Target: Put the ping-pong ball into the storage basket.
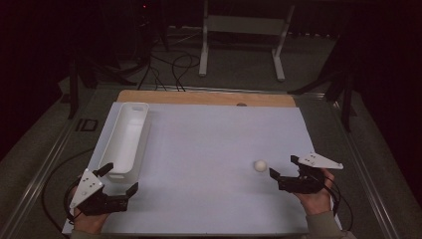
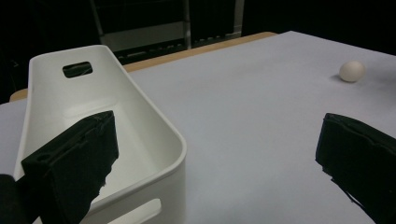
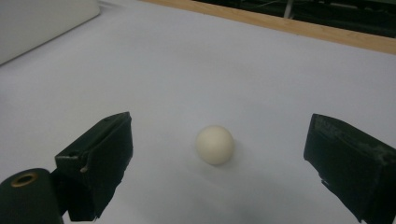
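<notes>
A small cream ball [image 1: 260, 166] lies on the white table sheet [image 1: 209, 149] at the right. My right gripper [image 1: 283, 166] is open just to its right, jaws spread toward it; in the right gripper view the ball [image 3: 215, 144] sits between and a little beyond the two jaws, untouched. A long white bin [image 1: 126, 139] with handle slots stands along the left side, empty. My left gripper [image 1: 119, 179] is open at the bin's near end; in the left gripper view one jaw overlaps the bin [image 2: 140, 121] and the ball [image 2: 351, 71] shows far off.
A wooden strip [image 1: 206, 97] runs along the table's far edge. Beyond it are a grey frame stand [image 1: 244, 30] and cables on the dark floor. A metal rail [image 1: 45, 164] borders the table's left side.
</notes>
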Tool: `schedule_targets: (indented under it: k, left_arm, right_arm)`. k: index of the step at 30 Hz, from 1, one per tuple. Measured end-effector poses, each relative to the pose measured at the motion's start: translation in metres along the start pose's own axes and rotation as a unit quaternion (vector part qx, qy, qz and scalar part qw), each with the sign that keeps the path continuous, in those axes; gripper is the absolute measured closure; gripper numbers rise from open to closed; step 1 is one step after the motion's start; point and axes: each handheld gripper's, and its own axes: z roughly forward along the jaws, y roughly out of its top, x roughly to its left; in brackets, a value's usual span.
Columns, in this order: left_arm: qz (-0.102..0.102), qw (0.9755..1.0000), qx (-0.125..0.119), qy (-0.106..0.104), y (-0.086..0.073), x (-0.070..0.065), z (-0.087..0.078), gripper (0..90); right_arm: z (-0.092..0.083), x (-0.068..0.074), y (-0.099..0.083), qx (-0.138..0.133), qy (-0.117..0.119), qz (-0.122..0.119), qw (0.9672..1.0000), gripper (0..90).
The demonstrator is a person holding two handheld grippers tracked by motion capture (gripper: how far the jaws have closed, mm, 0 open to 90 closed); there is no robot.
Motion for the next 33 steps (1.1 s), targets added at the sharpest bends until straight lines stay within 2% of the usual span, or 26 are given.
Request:
schedule_targets:
  k: [15, 33]
  left_arm:
    - [0.001, 1.0000, 0.002, -0.001, 0.000, 0.000, 0.000, 0.0]
    - [0.001, 1.0000, 0.003, -0.001, -0.001, 0.000, 0.001, 0.0]
  right_arm:
    - [0.007, -0.008, 0.005, 0.036, 0.013, -0.001, 0.9993, 7.7]
    - [0.018, -0.012, 0.007, 0.078, 0.020, 0.000, 0.9967, 7.7]
